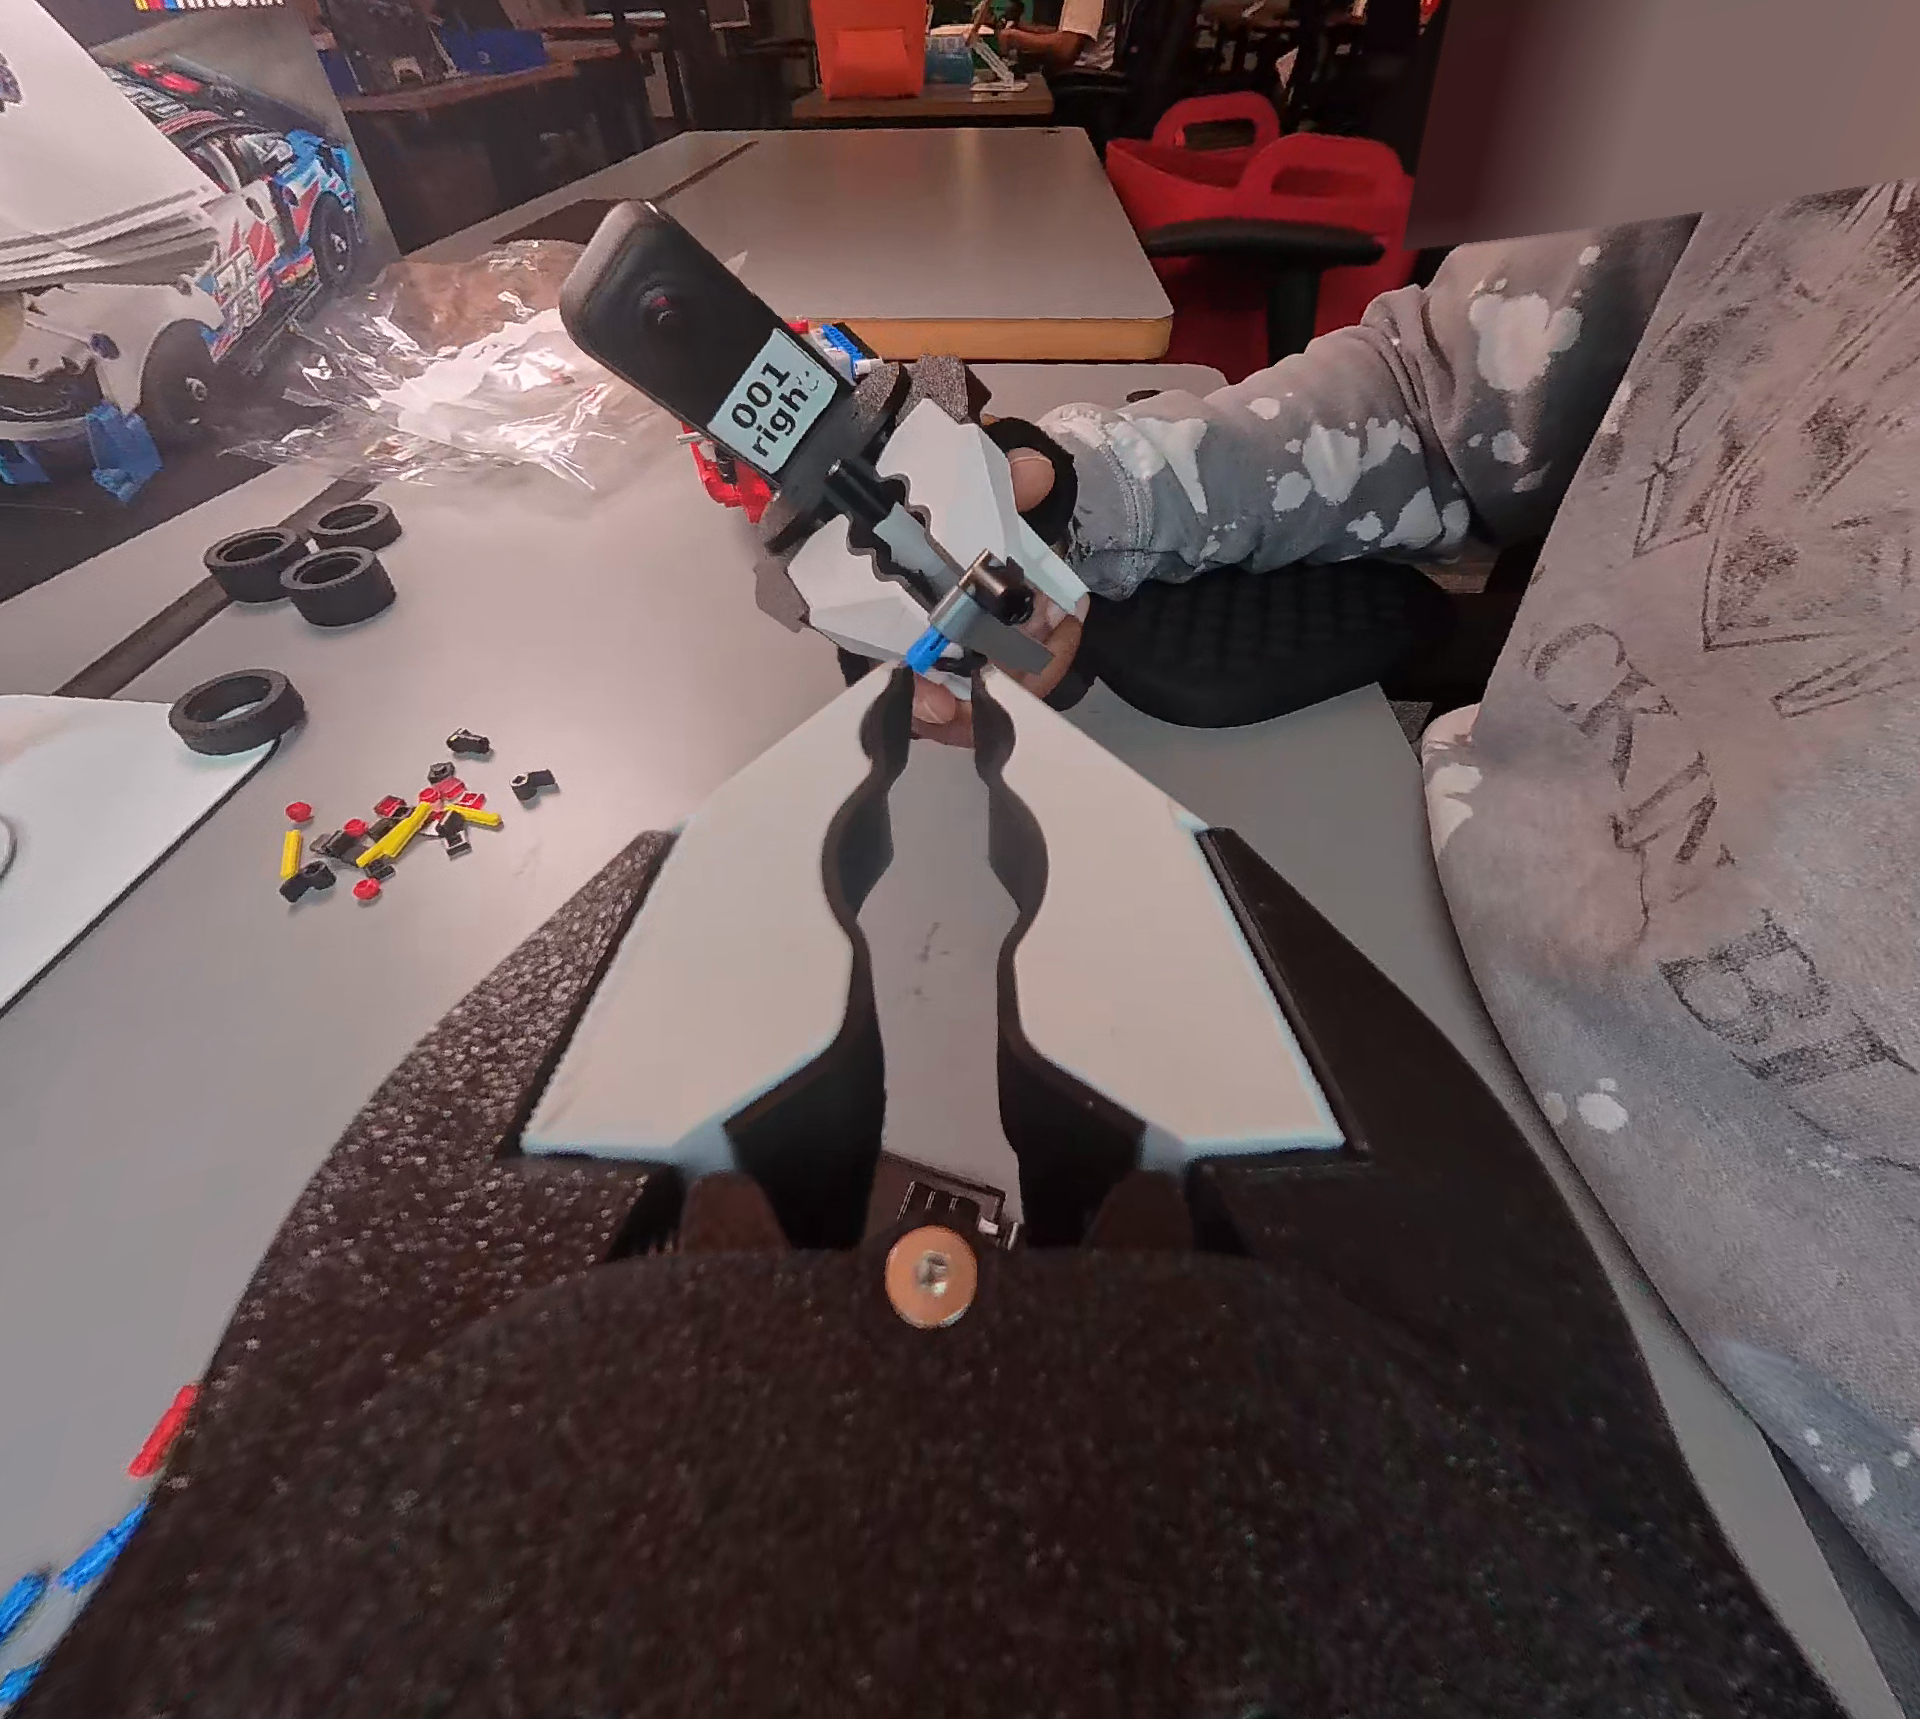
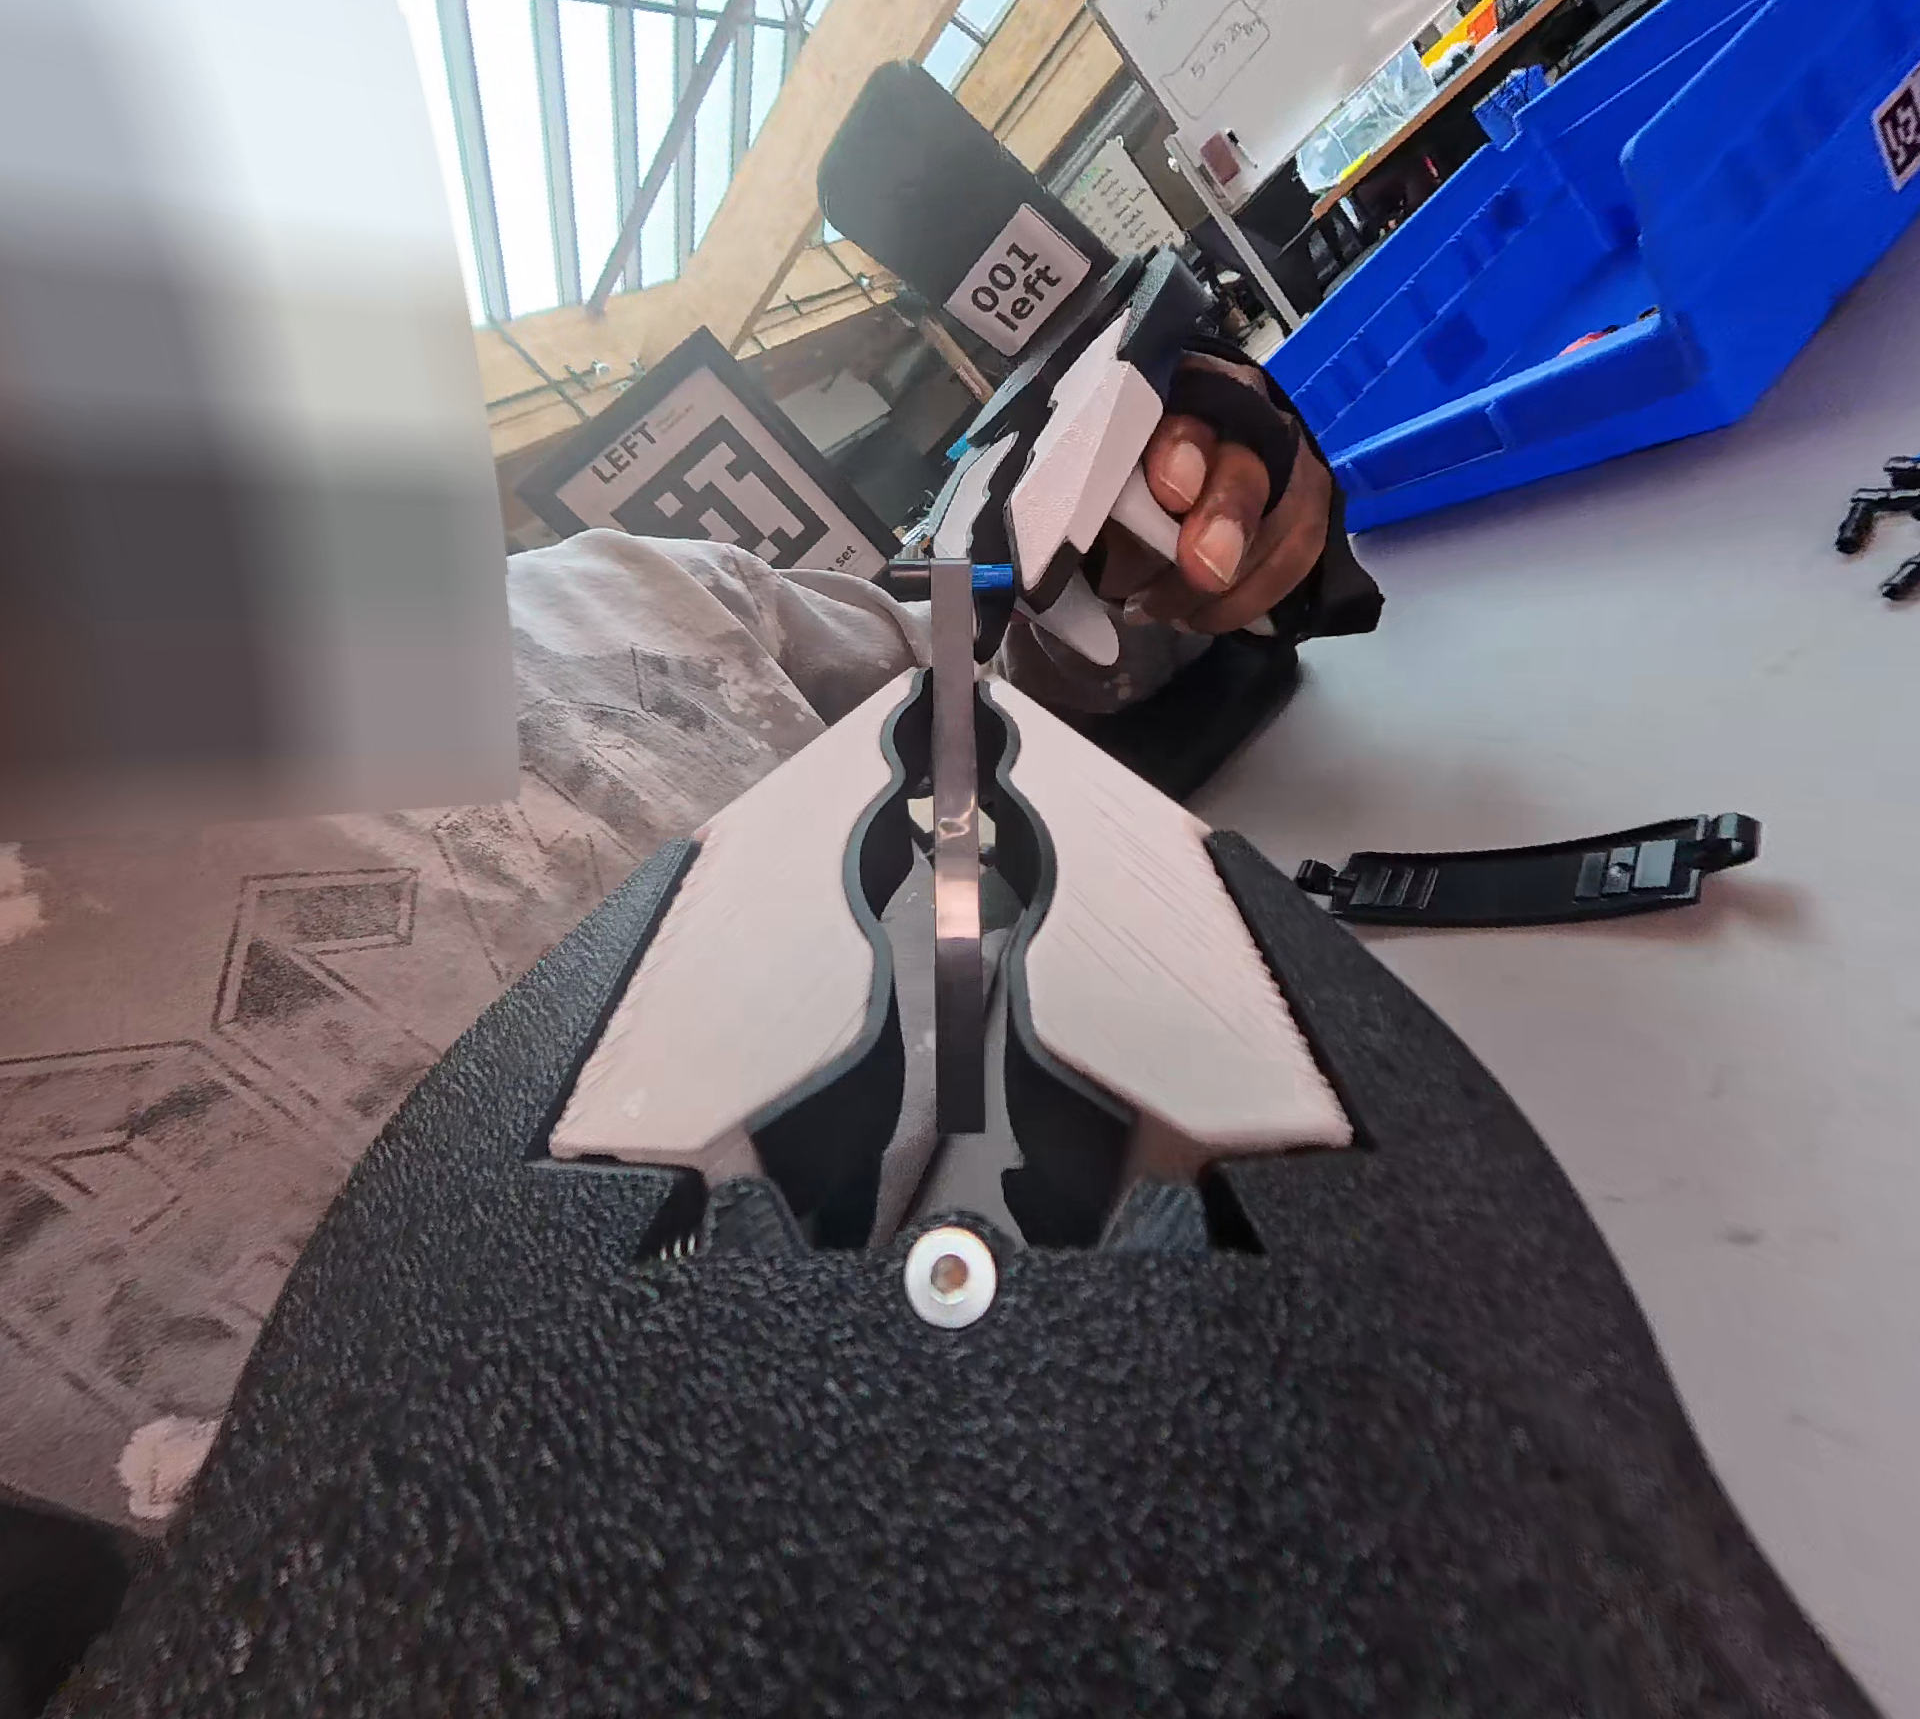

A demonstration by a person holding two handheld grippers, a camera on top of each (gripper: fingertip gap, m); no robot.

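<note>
My right gripper (image 2: 953, 693) is shut on a thin grey beam (image 2: 956, 838), seen edge-on and standing up between its pads. A black pin (image 2: 909, 576) sticks out of the beam's top end on the left. A blue pin (image 2: 992, 573) sticks out on the right. My left gripper (image 1: 935, 682) meets that blue pin (image 1: 923, 653) with its tips nearly together, and seems closed on the pin's end. In the left wrist view the right gripper (image 1: 977, 630) holds the beam (image 1: 1013, 646) just above the grey table (image 1: 623, 630). A gloved hand holds each gripper.
Three black tyres (image 1: 301, 557) and a fourth (image 1: 237, 711) lie at the left, near a pile of small red, yellow and black pieces (image 1: 395, 828). A box with a race car picture (image 1: 156, 215) and plastic bags (image 1: 468, 381) stand behind. Blue bins (image 2: 1662, 215) and a long black piece (image 2: 1527, 880) lie at the right. The grippers are tip to tip, or close to it.
</note>
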